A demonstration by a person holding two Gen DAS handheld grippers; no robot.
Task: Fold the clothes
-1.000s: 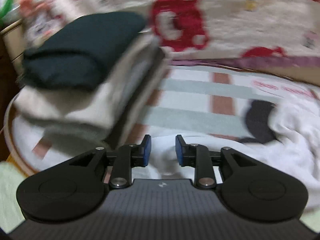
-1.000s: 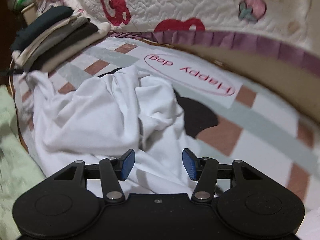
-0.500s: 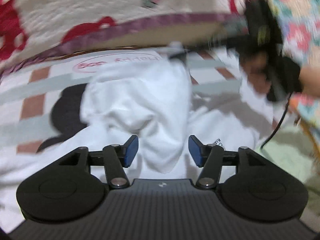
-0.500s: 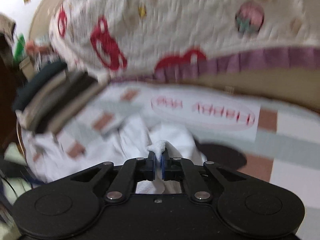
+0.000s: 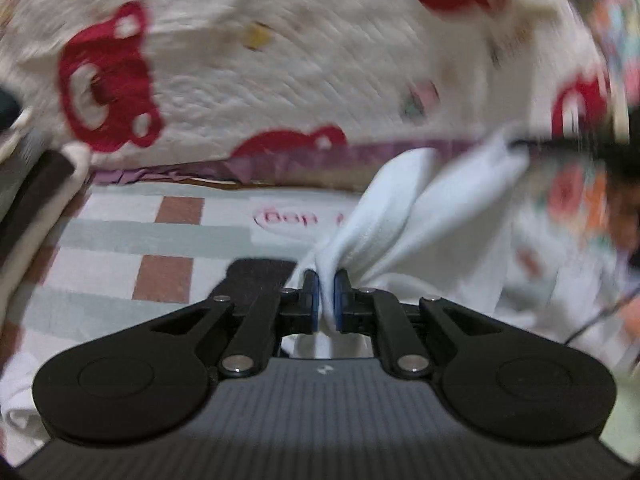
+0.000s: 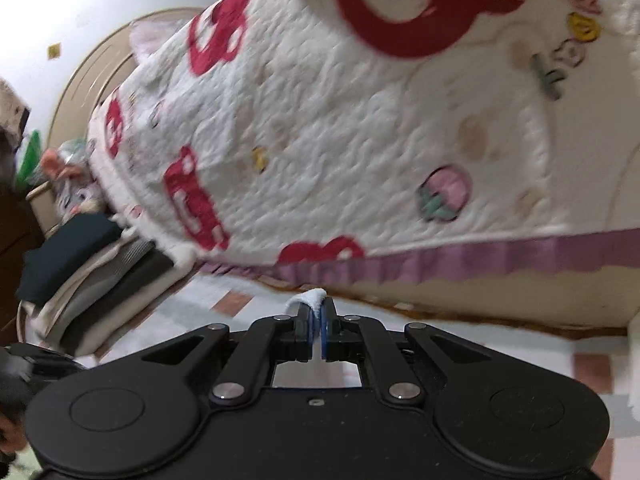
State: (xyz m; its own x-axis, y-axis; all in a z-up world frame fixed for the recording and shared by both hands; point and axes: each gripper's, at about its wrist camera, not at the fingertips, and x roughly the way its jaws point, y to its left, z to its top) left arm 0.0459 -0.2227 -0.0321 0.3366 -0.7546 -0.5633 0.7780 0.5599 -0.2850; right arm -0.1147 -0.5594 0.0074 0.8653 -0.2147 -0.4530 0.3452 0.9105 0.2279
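A: What is lying under everything?
B: A checked mat (image 5: 168, 240), its pink lettering blurring unreadably.
A: And the white garment (image 5: 404, 216)?
B: It is hanging above it, both the left gripper (image 5: 327, 294) and right gripper (image 6: 319, 330) pinching it.

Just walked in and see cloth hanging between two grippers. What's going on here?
A person holding a gripper in each hand is folding laundry. The left gripper and the right gripper are each shut on the white garment, lifting it above the checked mat. A stack of folded clothes sits off to the side.
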